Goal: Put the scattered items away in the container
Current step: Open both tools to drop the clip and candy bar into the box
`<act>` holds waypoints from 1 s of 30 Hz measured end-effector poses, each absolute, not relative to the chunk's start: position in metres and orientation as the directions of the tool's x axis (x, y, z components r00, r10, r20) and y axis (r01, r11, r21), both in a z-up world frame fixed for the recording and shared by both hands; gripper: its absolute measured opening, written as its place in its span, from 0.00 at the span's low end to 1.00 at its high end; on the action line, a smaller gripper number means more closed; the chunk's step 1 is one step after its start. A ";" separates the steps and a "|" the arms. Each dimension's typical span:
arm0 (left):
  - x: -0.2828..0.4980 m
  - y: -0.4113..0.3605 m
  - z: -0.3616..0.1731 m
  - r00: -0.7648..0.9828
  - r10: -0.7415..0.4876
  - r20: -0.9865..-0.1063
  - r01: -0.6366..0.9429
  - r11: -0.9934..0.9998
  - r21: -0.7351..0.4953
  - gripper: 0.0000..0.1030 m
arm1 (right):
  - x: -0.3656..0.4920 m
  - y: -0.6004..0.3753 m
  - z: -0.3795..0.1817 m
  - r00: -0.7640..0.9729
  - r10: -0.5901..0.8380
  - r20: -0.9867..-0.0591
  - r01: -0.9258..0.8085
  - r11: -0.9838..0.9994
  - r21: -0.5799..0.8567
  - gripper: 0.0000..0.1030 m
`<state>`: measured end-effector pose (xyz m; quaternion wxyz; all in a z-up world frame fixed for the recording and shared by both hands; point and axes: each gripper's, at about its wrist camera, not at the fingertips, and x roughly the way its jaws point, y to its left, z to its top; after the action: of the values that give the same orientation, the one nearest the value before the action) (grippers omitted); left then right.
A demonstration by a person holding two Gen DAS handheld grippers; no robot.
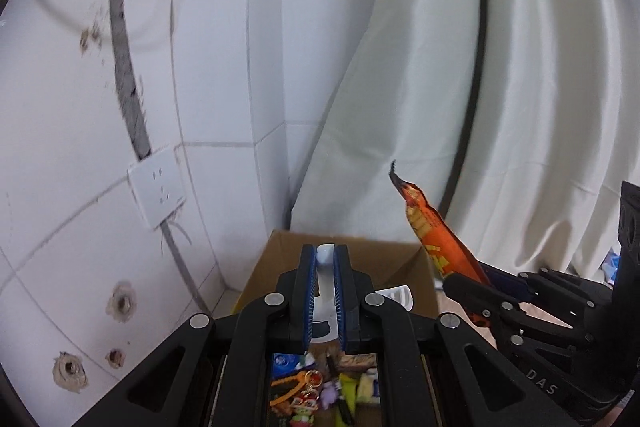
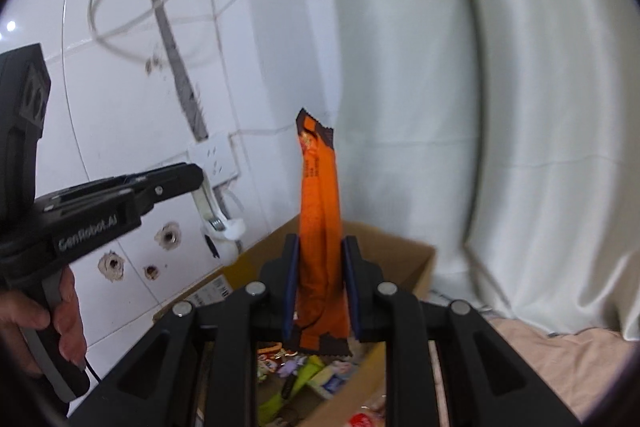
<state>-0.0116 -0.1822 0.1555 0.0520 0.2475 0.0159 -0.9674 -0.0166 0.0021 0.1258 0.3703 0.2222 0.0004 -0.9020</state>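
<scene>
**A:** Two big backdrops first: white tiled wall (image 1: 80, 107) from nine to twelve o'clock, pale curtain (image 1: 540, 87) from twelve to three. Wall socket (image 1: 157, 189) on the tile at about nine.

**B:** Container?

**A:** Brown cardboard box (image 1: 276, 251), open-topped, low centre at six o'clock under both grippers. Small mixed items (image 1: 316, 387) already lie inside it.

**B:** Left gripper?

**A:** Left gripper (image 1: 324, 255), jaws pressed together on a white plastic piece (image 1: 325, 287) that stands up between the blue pads. What it is, I cannot tell. It sits above the box.

**B:** Right one?

**A:** Right gripper (image 2: 320, 247), jaws narrowly parted and pinching an orange snack packet (image 2: 320, 211) near its lower end. Packet upright, top toward twelve, over the box opening. A hand (image 2: 48, 323) at eight o'clock in the right wrist view grips the left tool's handle.
</scene>
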 end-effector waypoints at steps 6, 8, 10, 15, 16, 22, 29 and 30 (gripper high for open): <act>-0.021 -0.199 0.110 -0.835 -0.074 -0.545 0.109 -0.993 -0.032 0.09 | -0.035 -0.038 0.085 -0.579 -0.652 -0.490 0.672 -0.721 0.167 0.24; -0.023 -0.202 0.099 -0.830 -0.073 -0.554 0.114 -0.993 -0.040 0.09 | -0.039 -0.045 0.072 -0.562 -0.646 -0.516 0.672 -0.721 0.170 0.24; -0.024 -0.204 0.090 -0.824 -0.080 -0.561 0.123 -0.992 -0.040 0.10 | -0.045 -0.045 0.058 -0.547 -0.642 -0.538 0.669 -0.721 0.180 0.24; -0.037 -0.209 0.073 -0.781 -0.127 -0.611 0.165 -0.986 -0.005 0.11 | -0.051 -0.056 0.031 -0.506 -0.621 -0.599 0.683 -0.712 0.161 0.35; -0.039 -0.210 0.071 -0.774 -0.129 -0.620 0.171 -0.985 -0.008 0.13 | -0.052 -0.056 0.028 -0.504 -0.618 -0.603 0.685 -0.711 0.157 0.41; -0.041 -0.209 0.063 -0.769 -0.122 -0.627 0.176 -0.984 -0.025 1.00 | -0.048 -0.037 0.032 -0.560 -0.607 -0.563 0.665 -0.736 0.132 0.84; -0.039 -0.194 0.064 -0.764 -0.100 -0.637 0.159 -0.987 -0.036 1.00 | -0.052 0.004 0.035 -0.607 -0.557 -0.567 0.597 -0.790 0.138 0.95; -0.040 -0.191 0.065 -0.766 -0.098 -0.636 0.154 -0.988 -0.033 1.00 | -0.053 0.014 0.035 -0.610 -0.552 -0.568 0.581 -0.799 0.152 0.96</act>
<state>-0.0403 -0.1906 0.0648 0.0671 0.3358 0.0416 -0.9386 -0.0533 0.0138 0.0352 0.3158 0.3084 0.0241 -0.8970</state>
